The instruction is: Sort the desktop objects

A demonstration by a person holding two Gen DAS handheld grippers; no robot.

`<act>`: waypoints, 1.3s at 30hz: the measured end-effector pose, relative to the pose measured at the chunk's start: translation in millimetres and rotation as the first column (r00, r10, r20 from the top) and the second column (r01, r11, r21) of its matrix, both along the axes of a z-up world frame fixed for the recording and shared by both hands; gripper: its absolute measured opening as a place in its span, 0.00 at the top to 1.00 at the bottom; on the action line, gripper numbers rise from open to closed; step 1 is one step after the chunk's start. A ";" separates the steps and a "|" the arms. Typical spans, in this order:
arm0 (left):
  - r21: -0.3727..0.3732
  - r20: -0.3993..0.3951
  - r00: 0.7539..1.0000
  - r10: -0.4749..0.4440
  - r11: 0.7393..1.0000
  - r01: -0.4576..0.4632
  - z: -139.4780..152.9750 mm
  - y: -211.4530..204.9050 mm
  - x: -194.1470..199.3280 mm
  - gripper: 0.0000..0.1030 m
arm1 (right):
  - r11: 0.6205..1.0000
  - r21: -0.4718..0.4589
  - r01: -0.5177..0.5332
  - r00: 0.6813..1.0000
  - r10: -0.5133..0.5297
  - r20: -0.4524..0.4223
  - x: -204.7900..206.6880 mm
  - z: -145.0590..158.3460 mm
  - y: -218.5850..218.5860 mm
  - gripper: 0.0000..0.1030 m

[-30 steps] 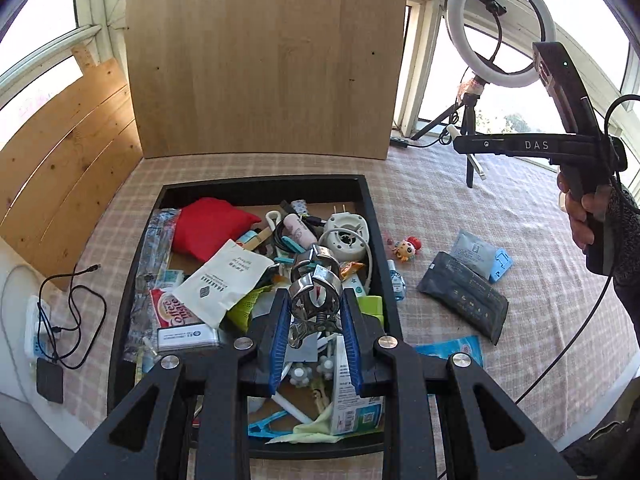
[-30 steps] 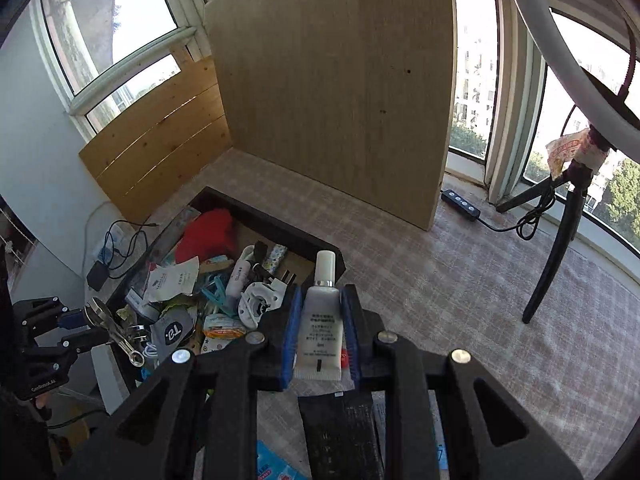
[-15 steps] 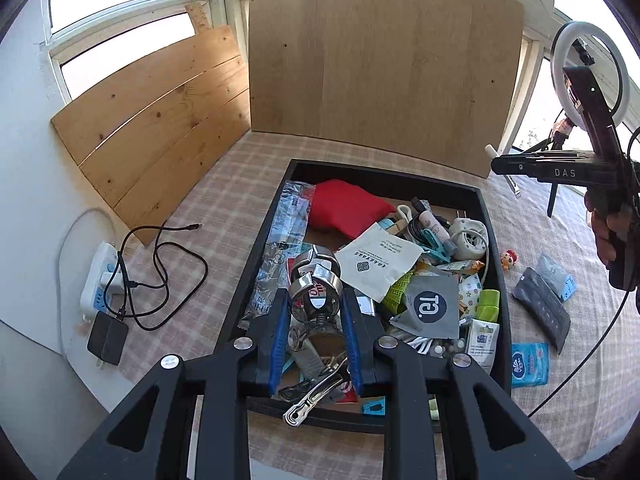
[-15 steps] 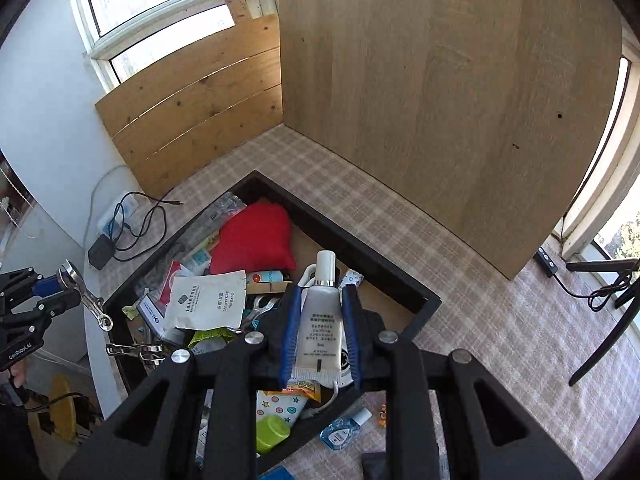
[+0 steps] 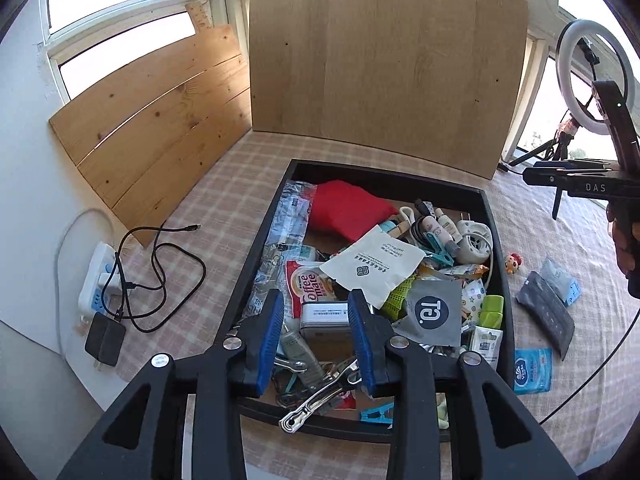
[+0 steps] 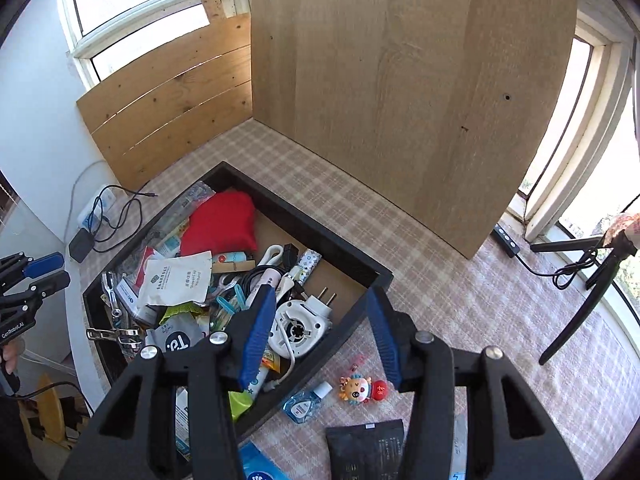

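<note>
A black tray full of small items sits on the checked tablecloth. My left gripper hovers over its near end, jaws opening, with nothing between the pads. Below it in the tray lie a silver tin and a metal clip. My right gripper hangs over the tray's right corner, above a white plug adapter. Its jaws are opening too, and no tube is between them. Where the tube landed I cannot tell. A red pouch lies at the far end.
Outside the tray on the right lie a small doll, a blue bottle, a black pouch and a blue tissue pack. A power strip with cables sits left. Wooden boards stand behind, a ring light far right.
The left gripper let go of the metal clip, which now lies in the tray. The right gripper swung over the tray and its jaws spread; the white tube is gone from them.
</note>
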State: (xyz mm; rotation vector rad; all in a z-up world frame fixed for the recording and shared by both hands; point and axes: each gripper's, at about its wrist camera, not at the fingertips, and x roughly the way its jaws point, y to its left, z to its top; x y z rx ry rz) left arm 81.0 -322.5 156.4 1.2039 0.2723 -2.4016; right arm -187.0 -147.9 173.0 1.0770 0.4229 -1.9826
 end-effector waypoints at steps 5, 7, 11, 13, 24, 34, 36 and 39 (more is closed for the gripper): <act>0.007 -0.005 0.996 -0.086 0.996 0.086 -0.8 30.1 -16.2 0.69 | 0.997 0.028 0.070 0.997 -0.070 -0.015 -7.5 -4.0 50.9 0.54; 0.015 -0.003 0.992 -0.125 0.992 0.125 -2.7 43.8 -25.4 0.69 | 0.994 0.036 0.105 0.994 -0.105 -0.006 -11.3 -8.8 75.1 0.53; 0.023 0.015 0.976 -0.219 0.976 0.218 -8.8 76.5 -46.1 0.69 | 0.983 0.054 0.178 0.984 -0.179 0.021 -17.3 -23.3 126.8 0.51; 0.033 0.021 0.964 -0.265 0.964 0.264 -11.9 92.7 -55.1 0.69 | 0.975 0.066 0.212 0.976 -0.215 0.045 -18.2 -33.6 152.6 0.51; 0.111 0.091 0.862 -0.499 0.865 0.489 -46.4 191.7 -99.7 0.69 | 0.938 0.104 0.332 0.921 -0.346 0.180 -8.6 -93.3 247.3 0.51; 0.175 0.148 0.820 -0.552 0.831 0.528 -80.3 238.2 -120.6 0.66 | 0.958 0.145 0.249 0.947 -0.272 0.169 -3.6 -107.7 224.8 0.51; 0.177 0.156 0.804 -0.574 0.817 0.549 -82.7 241.1 -116.8 0.66 | 0.969 0.171 0.176 0.967 -0.203 0.153 1.2 -113.7 220.5 0.51; 0.169 0.196 0.764 -0.615 0.789 0.591 -87.4 243.4 -108.9 0.64 | 0.974 0.227 0.021 0.988 -0.055 0.146 6.2 -123.4 212.8 0.51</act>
